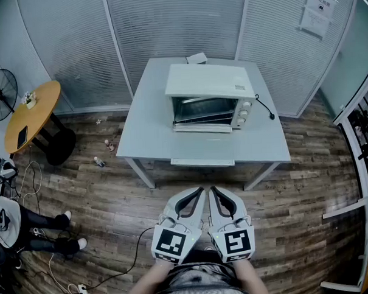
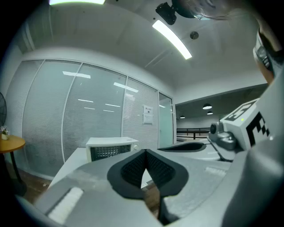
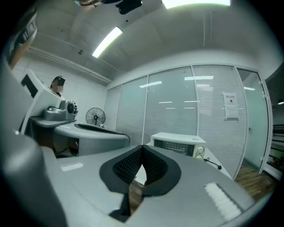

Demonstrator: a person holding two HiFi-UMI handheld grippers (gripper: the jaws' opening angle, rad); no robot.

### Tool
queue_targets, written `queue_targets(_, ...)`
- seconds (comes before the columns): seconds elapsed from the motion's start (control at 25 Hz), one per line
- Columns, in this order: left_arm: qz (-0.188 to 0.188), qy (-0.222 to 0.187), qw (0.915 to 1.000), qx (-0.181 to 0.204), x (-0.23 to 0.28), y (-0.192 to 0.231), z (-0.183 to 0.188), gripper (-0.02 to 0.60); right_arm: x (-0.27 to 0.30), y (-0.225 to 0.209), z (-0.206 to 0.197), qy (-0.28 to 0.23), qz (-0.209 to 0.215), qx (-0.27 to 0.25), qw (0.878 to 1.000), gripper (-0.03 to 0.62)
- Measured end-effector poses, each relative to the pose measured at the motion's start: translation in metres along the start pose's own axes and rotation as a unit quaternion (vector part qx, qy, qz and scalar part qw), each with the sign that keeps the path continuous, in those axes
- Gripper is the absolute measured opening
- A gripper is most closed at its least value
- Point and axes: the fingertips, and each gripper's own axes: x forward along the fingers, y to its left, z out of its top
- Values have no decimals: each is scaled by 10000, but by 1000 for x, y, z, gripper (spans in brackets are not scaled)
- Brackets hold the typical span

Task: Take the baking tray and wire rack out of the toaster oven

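Observation:
A white toaster oven (image 1: 210, 96) stands at the middle back of a grey table (image 1: 148, 136), its glass front towards me. Behind the glass I make out metal shelves (image 1: 204, 110); tray and rack cannot be told apart. My left gripper (image 1: 200, 190) and right gripper (image 1: 212, 189) are held side by side close to my body, over the floor, short of the table's front edge. Both are shut with nothing between the pads. The oven (image 2: 111, 147) shows beyond the left gripper (image 2: 145, 150), and the oven (image 3: 177, 144) beyond the right gripper (image 3: 142, 146).
A black power cord (image 1: 264, 107) lies on the table right of the oven. A round wooden table (image 1: 33, 113) and a fan (image 1: 0, 93) stand at the left. A seated person's legs (image 1: 35, 232) and cables are on the floor at lower left. Shelving (image 1: 363, 135) lines the right wall.

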Motion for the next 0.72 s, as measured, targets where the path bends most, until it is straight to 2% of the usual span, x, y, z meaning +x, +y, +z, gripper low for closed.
queue_targets(0.08, -64, 57, 9994, 335, -3, 4, -4, -2, 2, 4, 0, -29, -15, -64, 10000, 3)
queue_targets(0.2, -36, 104, 9987, 491, -6, 10, -9, -1, 5, 7, 0, -120, -37, 134, 9998, 3)
queue_targets(0.32, 40, 48, 9995, 306, -1, 21, -9, -1, 16, 6, 3, -282, -101, 418, 9987, 3)
queue_targets(0.44, -124, 89, 9993, 333, -4, 27, -15, -2, 22, 17, -2, -134, 14, 452, 9989, 3)
queue_targets(0.72, -201, 155, 9994, 227, 2, 49, -20, -2, 39, 16, -6, -68, -181, 651, 9977, 3)
